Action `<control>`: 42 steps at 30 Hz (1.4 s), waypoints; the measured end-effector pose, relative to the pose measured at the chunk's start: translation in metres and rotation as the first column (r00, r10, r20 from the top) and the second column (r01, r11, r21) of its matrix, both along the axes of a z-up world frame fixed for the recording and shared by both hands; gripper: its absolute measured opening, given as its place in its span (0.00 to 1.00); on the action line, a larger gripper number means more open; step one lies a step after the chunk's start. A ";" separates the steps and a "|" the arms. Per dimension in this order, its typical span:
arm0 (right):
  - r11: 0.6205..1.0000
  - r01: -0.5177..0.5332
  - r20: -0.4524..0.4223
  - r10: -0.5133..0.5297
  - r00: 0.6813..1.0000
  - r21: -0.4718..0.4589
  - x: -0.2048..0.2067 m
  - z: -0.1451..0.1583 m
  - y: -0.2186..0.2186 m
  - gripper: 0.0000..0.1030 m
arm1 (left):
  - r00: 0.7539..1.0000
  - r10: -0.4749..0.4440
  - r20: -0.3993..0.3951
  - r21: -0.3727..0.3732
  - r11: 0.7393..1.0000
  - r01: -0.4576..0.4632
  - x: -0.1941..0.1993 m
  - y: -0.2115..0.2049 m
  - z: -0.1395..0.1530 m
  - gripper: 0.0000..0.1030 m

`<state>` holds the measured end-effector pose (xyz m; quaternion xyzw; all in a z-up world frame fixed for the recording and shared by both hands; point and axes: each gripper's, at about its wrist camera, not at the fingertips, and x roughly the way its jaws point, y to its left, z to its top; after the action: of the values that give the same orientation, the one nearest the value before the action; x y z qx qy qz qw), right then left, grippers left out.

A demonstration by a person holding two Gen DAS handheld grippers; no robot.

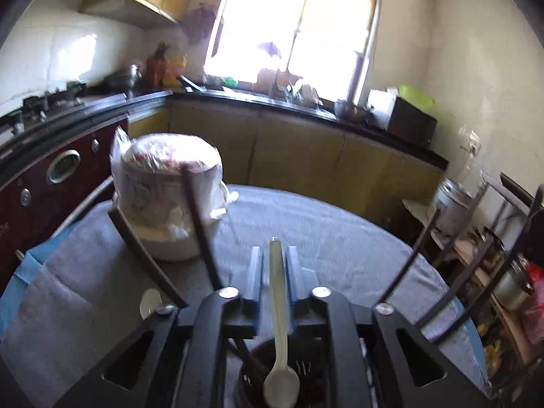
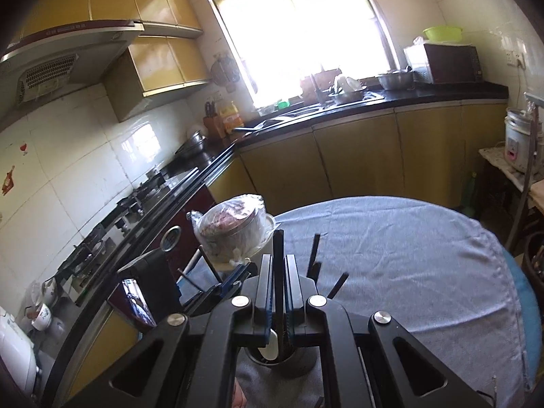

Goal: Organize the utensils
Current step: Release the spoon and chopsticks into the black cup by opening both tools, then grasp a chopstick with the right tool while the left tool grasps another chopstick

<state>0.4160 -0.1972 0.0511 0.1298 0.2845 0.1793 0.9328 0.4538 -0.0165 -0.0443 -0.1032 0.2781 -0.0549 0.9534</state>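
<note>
Nearest to you, just below both grippers, stands a dark utensil holder [image 1: 272, 370] on the grey tablecloth [image 1: 340, 238]. Your left gripper [image 1: 274, 258] has a pale spoon [image 1: 279, 323] between its fingers, bowl end down inside the holder, handle rising up through the jaws. The jaws stand slightly apart, and the pads do not seem to press the handle; the spoon looks released, or very nearly so.

Your right gripper [image 2: 278, 265] is closed tight on a dark chopstick [image 2: 278, 272], which stands upright with its lower end reaching into the same holder [image 2: 282, 357]. More dark chopsticks [image 2: 314, 255] lean out of the holder just beyond.

The spoon looks light, stiff and smooth, so it will likely slip if pinched near the bowl; hold it mid-handle on the flat sides. The chopstick is thin, rigid and light, and may swivel between the pads unless gripped around its middle.

Further along the cloth, to the left, sits a rice cooker wrapped in plastic [image 1: 170, 187]. Beyond the table run yellow cabinets, a black counter [image 2: 374, 102] and a bright window [image 2: 299, 27].
</note>
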 end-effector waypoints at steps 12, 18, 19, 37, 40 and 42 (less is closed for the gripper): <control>0.994 0.050 -0.057 -0.045 0.997 0.097 -0.045 0.002 -0.033 0.44 | 1.000 -0.005 -0.028 -0.003 1.000 0.005 -0.106 0.040 0.052 0.58; 0.995 0.035 -0.179 -0.018 0.984 0.090 -0.086 -0.034 -0.051 0.62 | 0.994 0.020 -0.112 0.011 1.000 -0.019 -0.181 0.053 0.032 0.61; 0.994 0.030 -0.215 -0.007 0.977 0.101 -0.087 -0.045 -0.052 0.62 | 0.990 0.021 -0.136 0.008 1.000 -0.020 -0.188 0.053 0.026 0.61; 0.998 0.021 -0.634 -0.053 0.771 -0.057 -0.037 -0.202 -0.029 0.30 | 0.901 -0.052 -0.431 -0.025 0.999 0.045 -0.175 0.022 -0.058 0.61; 0.994 0.013 -0.644 -0.080 0.761 -0.108 -0.026 -0.208 -0.021 0.22 | 0.895 -0.051 -0.443 -0.018 0.999 0.048 -0.168 0.019 -0.061 0.61; 0.991 0.000 -0.647 -0.087 0.757 -0.134 -0.022 -0.210 -0.016 0.22 | 0.895 -0.051 -0.443 -0.016 0.999 0.049 -0.165 0.018 -0.063 0.61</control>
<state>0.3941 -0.2135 -0.1594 0.1314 0.5984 0.0830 0.7859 0.2892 0.0019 -0.1068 -0.1082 0.4901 -0.0550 0.8632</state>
